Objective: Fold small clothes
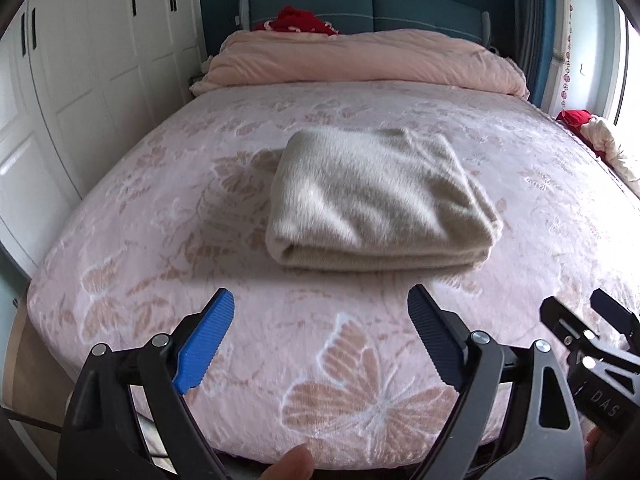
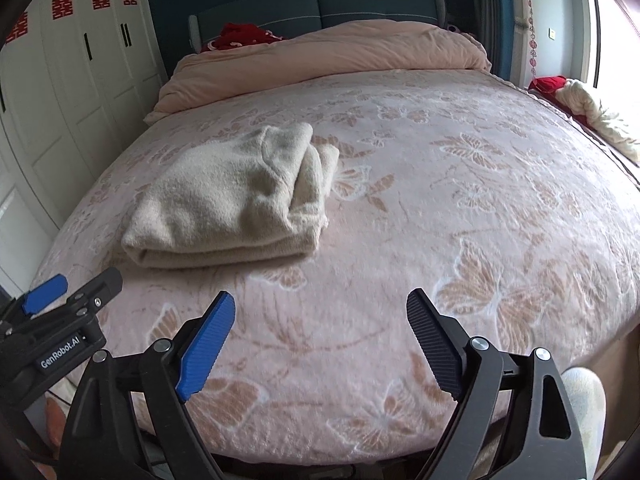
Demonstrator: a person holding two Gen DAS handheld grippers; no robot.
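A folded garment (image 1: 380,200) lies on the bed (image 1: 160,208), ahead of both tools and apart from them. Behind it, a rolled quilt (image 1: 360,60) spans the bed before the headboard (image 1: 400,4); wardrobes (image 1: 88,60) stand left.

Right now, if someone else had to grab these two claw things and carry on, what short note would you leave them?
Left gripper: open, empty, above the near edge of the bed.
Right gripper: open, empty, beside it.
The cream garment lies folded into a compact bundle on the butterfly blanket, untouched by either gripper.
Done: this piece looks folded.
Left: perhaps tidy its looser right edge; more crumpled clothes sit at the bed's far right, possibly next.
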